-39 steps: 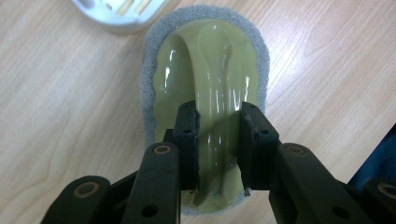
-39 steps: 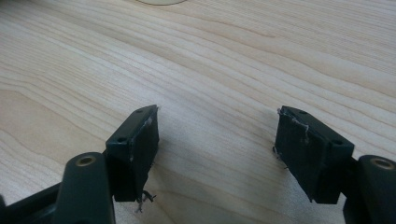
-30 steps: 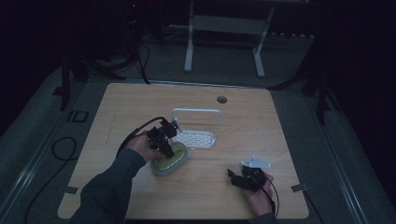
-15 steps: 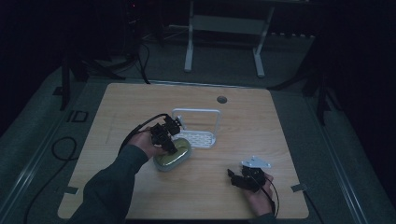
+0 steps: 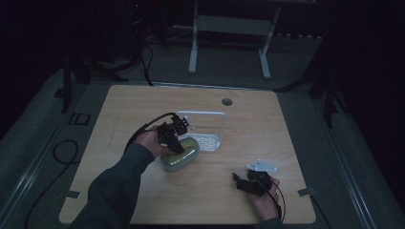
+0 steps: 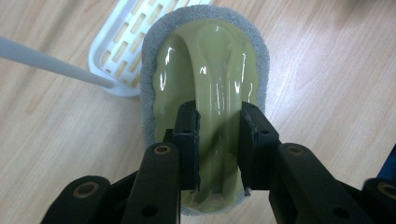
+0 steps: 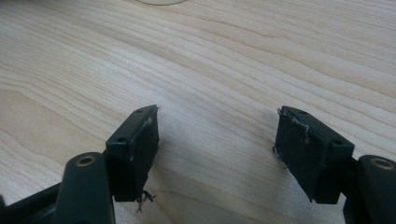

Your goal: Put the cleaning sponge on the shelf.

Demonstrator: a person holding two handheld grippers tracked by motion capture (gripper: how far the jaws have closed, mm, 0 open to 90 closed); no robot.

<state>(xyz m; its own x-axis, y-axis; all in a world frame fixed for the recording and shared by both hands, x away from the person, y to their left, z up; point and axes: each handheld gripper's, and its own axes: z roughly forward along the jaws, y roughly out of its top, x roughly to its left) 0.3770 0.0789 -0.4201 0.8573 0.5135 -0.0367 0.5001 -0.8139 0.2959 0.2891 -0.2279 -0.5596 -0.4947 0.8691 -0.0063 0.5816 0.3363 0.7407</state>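
The wooden tabletop [image 5: 143, 109] sits in a dim room. A white slotted tray [image 5: 206, 129] lies near its middle, partly hidden by a yellow-green sponge scrubber [image 6: 208, 70] just beside it. The left gripper [image 6: 218, 140] pinches the scrubber's raised handle ridge. The right gripper [image 7: 217, 154] gapes wide over bare wood.
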